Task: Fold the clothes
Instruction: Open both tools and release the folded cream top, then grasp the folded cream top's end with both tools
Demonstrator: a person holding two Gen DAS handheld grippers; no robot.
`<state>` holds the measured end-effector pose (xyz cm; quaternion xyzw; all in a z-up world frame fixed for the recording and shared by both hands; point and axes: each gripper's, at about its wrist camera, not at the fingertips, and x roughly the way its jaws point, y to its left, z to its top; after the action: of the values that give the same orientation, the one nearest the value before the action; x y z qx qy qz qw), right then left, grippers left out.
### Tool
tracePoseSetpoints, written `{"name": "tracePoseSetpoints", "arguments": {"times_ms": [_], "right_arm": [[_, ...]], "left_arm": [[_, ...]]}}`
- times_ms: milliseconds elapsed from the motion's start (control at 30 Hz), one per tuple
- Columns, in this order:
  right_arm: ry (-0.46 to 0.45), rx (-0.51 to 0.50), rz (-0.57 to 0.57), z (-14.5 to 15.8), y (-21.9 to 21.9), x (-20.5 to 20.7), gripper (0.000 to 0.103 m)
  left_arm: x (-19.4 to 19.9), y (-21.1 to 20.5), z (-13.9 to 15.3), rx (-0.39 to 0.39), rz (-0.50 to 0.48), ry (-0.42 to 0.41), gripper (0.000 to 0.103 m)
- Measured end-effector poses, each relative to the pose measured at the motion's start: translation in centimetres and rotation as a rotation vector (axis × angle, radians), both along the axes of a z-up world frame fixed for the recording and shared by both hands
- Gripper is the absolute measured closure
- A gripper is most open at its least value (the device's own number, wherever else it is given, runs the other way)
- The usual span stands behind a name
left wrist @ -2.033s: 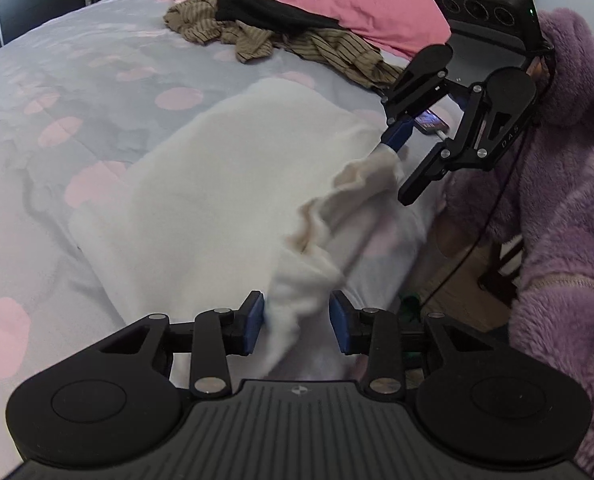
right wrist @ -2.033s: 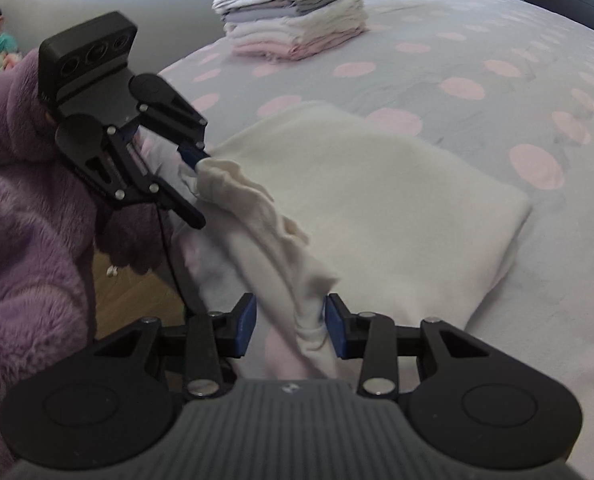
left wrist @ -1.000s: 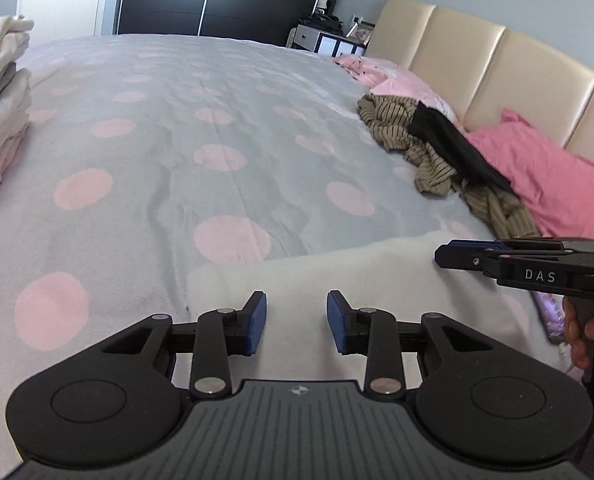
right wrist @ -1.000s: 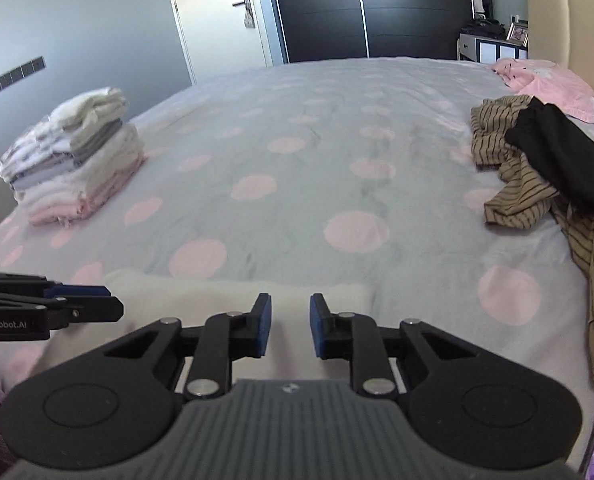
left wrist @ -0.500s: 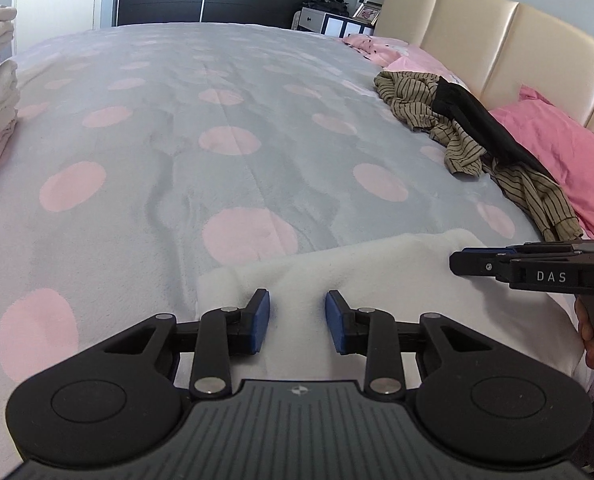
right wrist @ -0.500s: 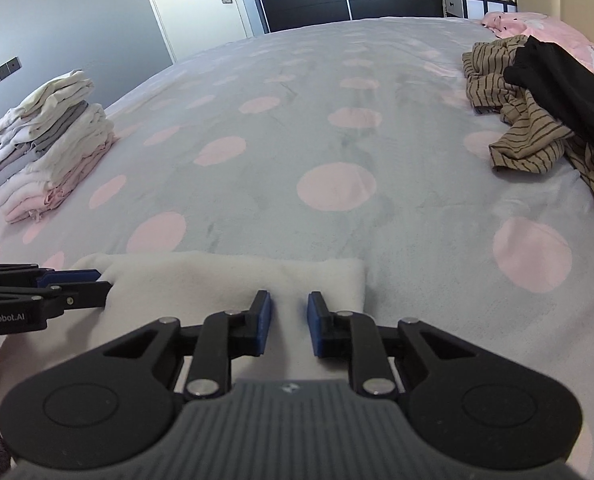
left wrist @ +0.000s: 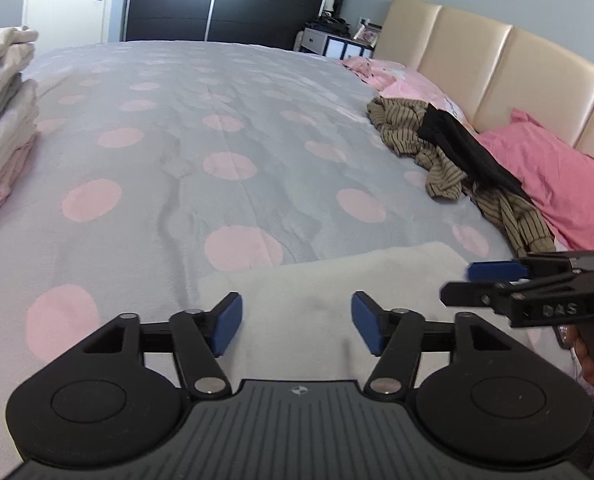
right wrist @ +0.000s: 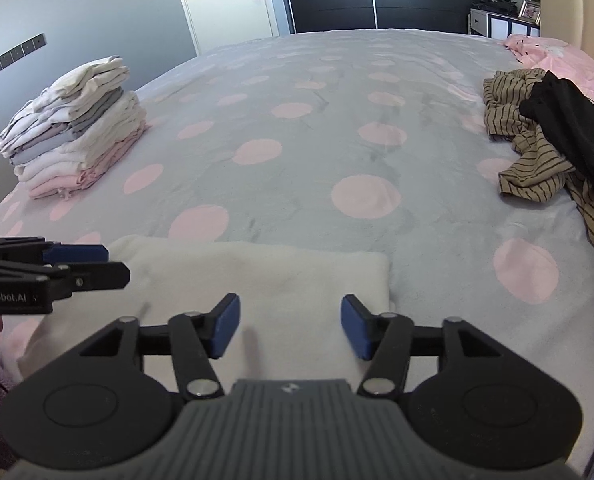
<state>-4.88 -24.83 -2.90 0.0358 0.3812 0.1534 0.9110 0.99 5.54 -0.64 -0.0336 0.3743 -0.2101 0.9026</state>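
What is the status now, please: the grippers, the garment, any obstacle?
Left gripper and right gripper: jaws opening, nothing between them. Cream garment lies folded flat on the bed. Nothing in the way.

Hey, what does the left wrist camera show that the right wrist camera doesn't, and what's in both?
Only the left wrist view shows the pink pillow against the beige padded headboard. Only the right wrist view shows the row of wall switches and the whole stack of folded clothes, which the left view cuts off. Both show the folded cream garment on the polka-dot bedspread, the striped and black unfolded clothes, and the left gripper and right gripper, jaws opening, nothing between them.
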Motion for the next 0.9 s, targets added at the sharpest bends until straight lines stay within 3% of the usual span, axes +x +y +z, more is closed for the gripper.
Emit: {"name": "tracePoseSetpoints", "arguments": {"times_ms": [33, 167, 300, 400, 467, 600, 700, 767, 900], "right_arm": [[0.004, 0.003, 0.0, 0.3, -0.2, -0.2, 0.016], [0.044, 0.035, -0.06, 0.7, -1.6, -0.6, 0.015], [0.12, 0.033, -0.107, 0.2, -3.0, -0.7, 0.015], [0.195, 0.049, -0.138, -0.7, -3.9, -0.8, 0.015], [0.258, 0.107, -0.143, -1.4, -4.5, -0.9, 0.016], [0.335, 0.187, -0.147, -2.5, -5.3, -0.8, 0.017], [0.372, 0.221, -0.133, -3.3, -5.4, -0.5, 0.02], [0.409, 0.249, -0.125, -4.0, -5.4, -0.3, 0.031], [0.447, 0.28, -0.114, -5.3, -5.7, 0.2, 0.03]], "left_arm": [[-0.1, 0.5, 0.3, -0.012, 0.014, 0.006, 0.034], [-0.5, 2.6, 0.9, -0.109, 0.077, 0.043, 0.029], [-1.0, 4.0, 0.4, -0.157, 0.154, 0.066, 0.028], [-1.0, 4.4, -0.6, -0.141, 0.162, 0.151, 0.028], [-0.9, 4.8, -1.5, -0.184, 0.154, 0.225, 0.028], [-0.8, 5.9, -3.1, -0.277, 0.163, 0.333, 0.029], [-0.6, 6.2, -4.2, -0.272, 0.171, 0.377, 0.034], [-0.6, 6.1, -4.9, -0.273, 0.157, 0.403, 0.038], [-0.7, 5.9, -6.0, -0.269, 0.141, 0.44, 0.039]]}}
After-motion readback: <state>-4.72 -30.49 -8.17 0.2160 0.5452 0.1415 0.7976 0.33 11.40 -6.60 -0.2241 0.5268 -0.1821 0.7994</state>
